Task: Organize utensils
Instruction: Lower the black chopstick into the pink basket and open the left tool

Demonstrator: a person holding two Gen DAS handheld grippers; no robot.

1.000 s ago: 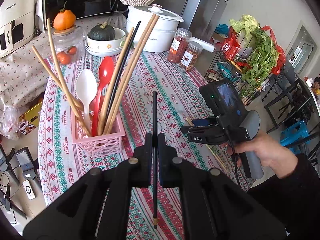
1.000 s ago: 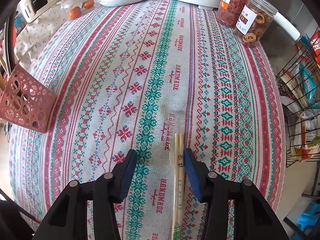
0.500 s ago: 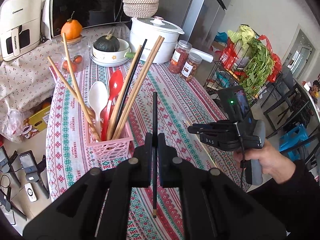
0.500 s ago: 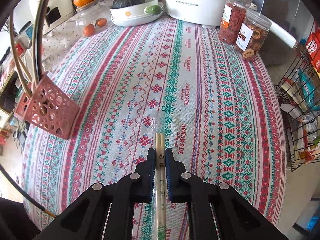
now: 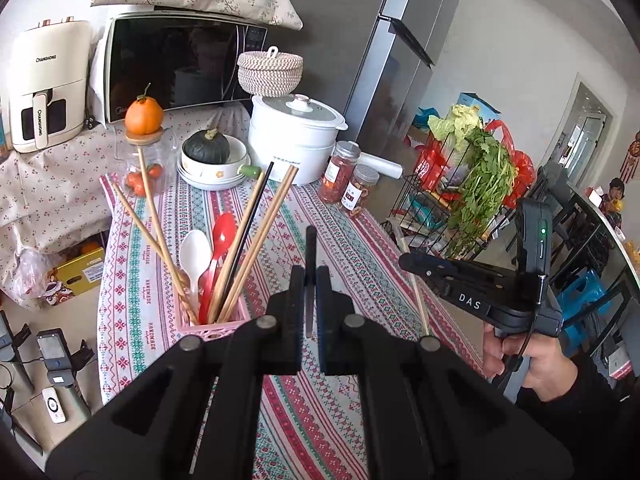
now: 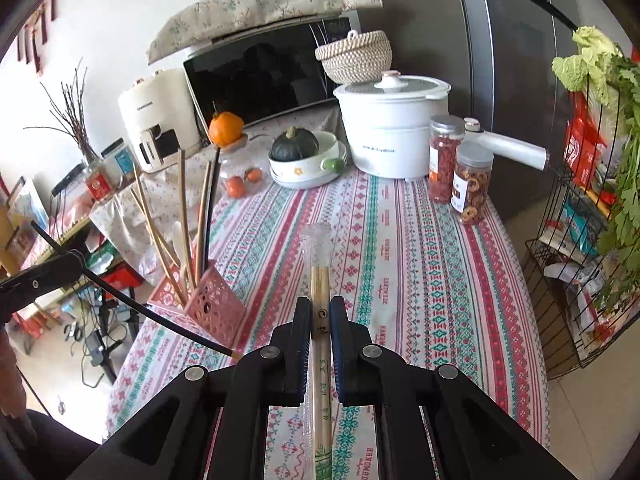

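Two spoons (image 5: 208,258), two jars (image 6: 458,168), one pink basket (image 5: 212,326)

Both wrist views are aimed obliquely down from close above; the patterned red-green tablecloth (image 5: 348,232) (image 6: 420,264) toward 12 o'clock is shared.

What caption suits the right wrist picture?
Right gripper clamps wrapped bamboo chopsticks above the patterned tablecloth, pink utensil basket nearby.

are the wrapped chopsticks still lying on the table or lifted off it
Lifted: the right gripper is shut on the wrapped chopsticks, which stick out above the tablecloth.
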